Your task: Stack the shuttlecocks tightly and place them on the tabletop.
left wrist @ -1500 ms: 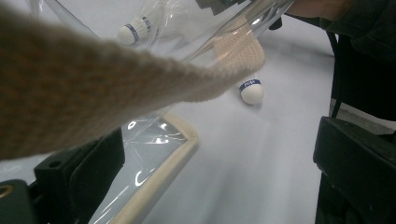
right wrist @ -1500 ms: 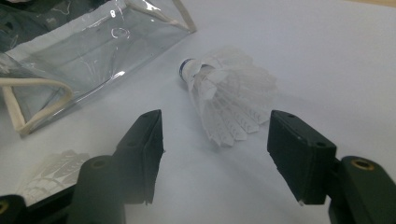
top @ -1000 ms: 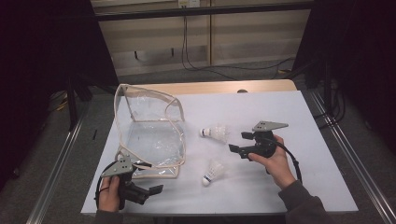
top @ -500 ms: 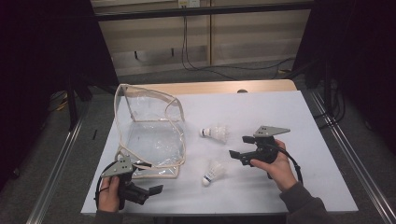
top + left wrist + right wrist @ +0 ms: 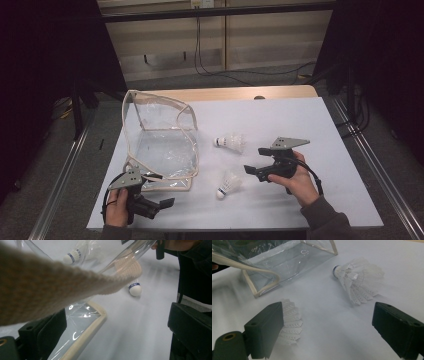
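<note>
A clear plastic bag (image 5: 160, 142) with cream trim stands open on the white table (image 5: 280, 115). Two white shuttlecocks lie to its right: the far shuttlecock (image 5: 230, 142) (image 5: 357, 281) and the near shuttlecock (image 5: 227, 183) (image 5: 135, 288). My right gripper (image 5: 254, 161) (image 5: 329, 327) is open and points left between them; its jaws have just been opening with nothing between them. The near shuttlecock's feathers (image 5: 290, 320) show behind its left jaw. My left gripper (image 5: 159, 190) (image 5: 117, 335) is open at the bag's near corner, the cream trim (image 5: 85, 337) lying between its jaws.
The bag's cream strap (image 5: 50, 290) hangs blurred close before the left gripper's camera. The table's front edge (image 5: 225, 227) is just below both hands. Metal rails (image 5: 65, 175) run along both sides of the table.
My right gripper has drifted a little toward the table's front edge and its jaws stand wider. The left gripper, bag and shuttlecocks have not moved.
</note>
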{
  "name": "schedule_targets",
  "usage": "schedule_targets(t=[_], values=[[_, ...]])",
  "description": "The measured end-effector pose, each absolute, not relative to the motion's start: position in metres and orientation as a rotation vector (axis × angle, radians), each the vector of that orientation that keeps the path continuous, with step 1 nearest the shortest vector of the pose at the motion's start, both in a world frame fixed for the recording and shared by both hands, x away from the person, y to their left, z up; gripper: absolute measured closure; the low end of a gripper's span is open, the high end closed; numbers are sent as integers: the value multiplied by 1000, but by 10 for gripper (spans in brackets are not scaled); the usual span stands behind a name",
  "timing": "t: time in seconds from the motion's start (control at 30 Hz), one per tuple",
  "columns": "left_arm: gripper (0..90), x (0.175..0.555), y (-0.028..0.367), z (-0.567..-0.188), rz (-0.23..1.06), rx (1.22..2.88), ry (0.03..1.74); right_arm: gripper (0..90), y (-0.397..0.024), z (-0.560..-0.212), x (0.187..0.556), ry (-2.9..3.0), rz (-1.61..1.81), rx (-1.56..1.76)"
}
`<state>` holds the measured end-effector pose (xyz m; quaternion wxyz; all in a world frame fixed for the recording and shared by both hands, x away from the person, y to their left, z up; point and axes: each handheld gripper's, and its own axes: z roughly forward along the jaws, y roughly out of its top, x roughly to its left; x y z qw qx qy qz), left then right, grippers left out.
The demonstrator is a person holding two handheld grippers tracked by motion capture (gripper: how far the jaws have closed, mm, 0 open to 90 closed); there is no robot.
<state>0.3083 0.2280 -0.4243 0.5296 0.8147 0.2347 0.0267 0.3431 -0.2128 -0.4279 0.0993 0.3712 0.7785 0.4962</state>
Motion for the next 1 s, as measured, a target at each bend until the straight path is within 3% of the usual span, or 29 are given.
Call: schedule_targets(t=[1.0], values=[[21,308,228,-424,65,1950,559,74,-179,-431,332,2435,1485,1015]])
